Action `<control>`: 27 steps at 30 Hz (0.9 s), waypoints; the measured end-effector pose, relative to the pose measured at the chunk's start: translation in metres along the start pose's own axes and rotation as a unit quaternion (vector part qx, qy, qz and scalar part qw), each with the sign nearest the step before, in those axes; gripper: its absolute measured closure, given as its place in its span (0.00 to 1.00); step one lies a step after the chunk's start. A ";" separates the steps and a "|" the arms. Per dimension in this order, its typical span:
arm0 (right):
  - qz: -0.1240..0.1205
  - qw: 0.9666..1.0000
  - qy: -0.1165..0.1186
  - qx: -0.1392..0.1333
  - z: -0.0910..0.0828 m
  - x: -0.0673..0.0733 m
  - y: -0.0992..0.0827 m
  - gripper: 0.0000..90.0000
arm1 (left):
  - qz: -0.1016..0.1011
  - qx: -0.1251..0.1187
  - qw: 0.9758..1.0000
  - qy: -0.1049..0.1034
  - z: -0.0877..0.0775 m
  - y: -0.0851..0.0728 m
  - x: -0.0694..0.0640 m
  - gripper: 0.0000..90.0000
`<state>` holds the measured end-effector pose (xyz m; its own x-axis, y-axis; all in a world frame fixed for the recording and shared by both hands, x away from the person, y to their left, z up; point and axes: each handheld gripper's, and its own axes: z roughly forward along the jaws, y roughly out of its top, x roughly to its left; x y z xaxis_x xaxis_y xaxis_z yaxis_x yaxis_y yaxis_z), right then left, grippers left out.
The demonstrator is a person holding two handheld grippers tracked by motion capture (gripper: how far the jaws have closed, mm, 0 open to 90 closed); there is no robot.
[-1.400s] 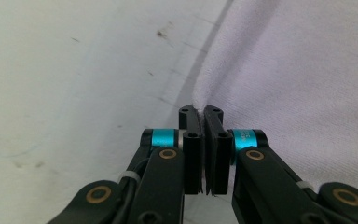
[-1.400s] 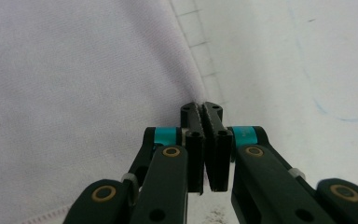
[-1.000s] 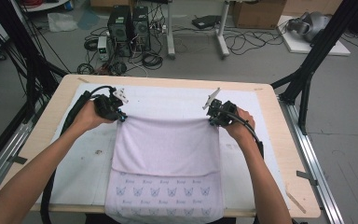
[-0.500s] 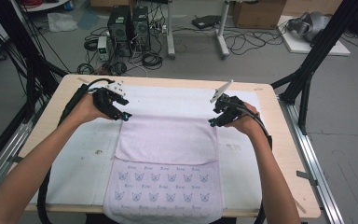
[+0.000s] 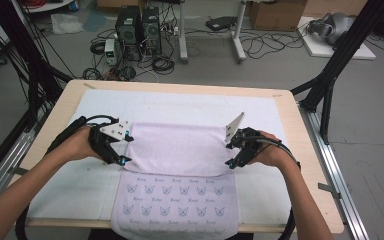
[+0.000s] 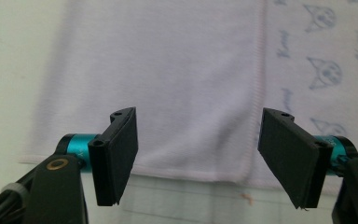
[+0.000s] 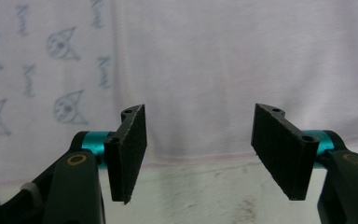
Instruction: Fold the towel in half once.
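A pale lilac towel (image 5: 177, 147) lies on the table. Its plain half is folded over a half printed with small cat faces (image 5: 175, 200), which reaches the near edge. My left gripper (image 5: 126, 148) stands at the left side of the folded layer. My right gripper (image 5: 228, 154) stands at its right side. Both sets of jaws have just been opening and nothing is between them. In the left gripper view the open gripper (image 6: 205, 163) points at the towel's hem (image 6: 182, 79). The right gripper view has that gripper (image 7: 200, 154) open over the towel's edge (image 7: 223, 60).
The towel rests on a white mat (image 5: 60, 185) that covers a wooden table (image 5: 307, 165). Black frame posts (image 5: 330, 75) stand at both sides. Computers and cables (image 5: 140, 30) lie on the floor beyond the far edge.
Both grippers have let go of the towel's far corners and opened. They have moved toward the person along the towel's sides. The towel lies flat where it was.
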<state>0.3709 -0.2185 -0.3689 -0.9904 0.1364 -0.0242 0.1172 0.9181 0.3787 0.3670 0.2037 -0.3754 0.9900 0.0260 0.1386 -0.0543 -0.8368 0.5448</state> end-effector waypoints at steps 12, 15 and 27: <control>-0.051 0.995 0.037 0.075 0.029 0.016 0.000 0.79 | 0.023 0.050 0.998 -0.015 0.024 -0.011 -0.022 0.36; -0.061 0.994 0.037 0.082 0.031 0.016 0.000 0.91 | 0.019 0.058 0.998 -0.013 0.027 -0.010 -0.021 0.38; -0.058 0.994 0.036 0.081 0.035 0.014 -0.001 0.96 | 0.022 0.093 0.995 -0.020 0.034 -0.002 -0.023 0.62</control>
<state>0.3592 -0.2043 -0.4015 -0.9999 0.0056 0.0089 0.0075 0.9746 0.2240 0.3486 0.1862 -0.4080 0.9917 -0.0323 0.1241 -0.0772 -0.9233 0.3762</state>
